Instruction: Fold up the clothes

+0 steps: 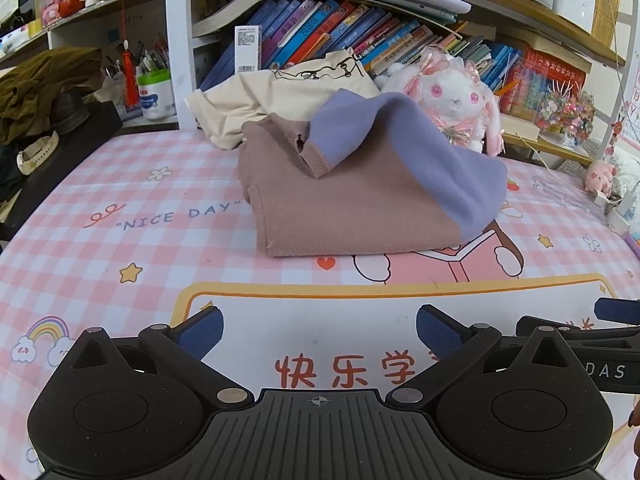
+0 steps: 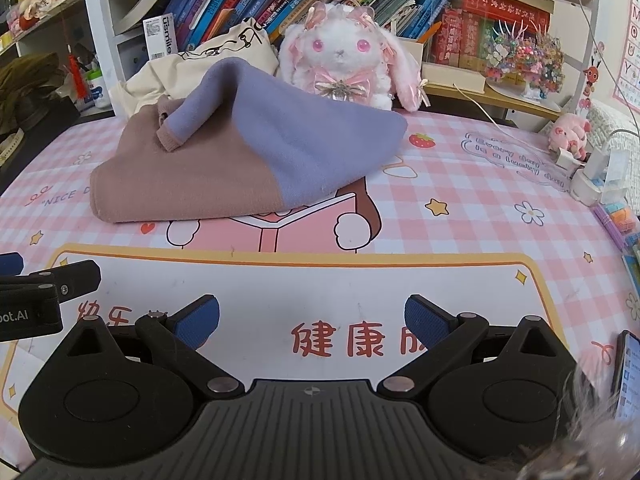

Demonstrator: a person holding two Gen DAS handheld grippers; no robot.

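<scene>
Left wrist view shows me the folded mauve-and-lavender knit sweater [image 1: 360,188] lying on the pink checked counter [image 1: 140,240], just in front of the white plush bunny [image 1: 452,100], while my left gripper [image 1: 320,330] and right gripper [image 2: 312,320] both hang near the counter with jaws spread wide and nothing in them. I judge the raised lavender flap could slump and undo the fold if I snag it. Whatever props that flap is hidden, and the cream garment [image 1: 280,96] behind is partly covered.
</scene>
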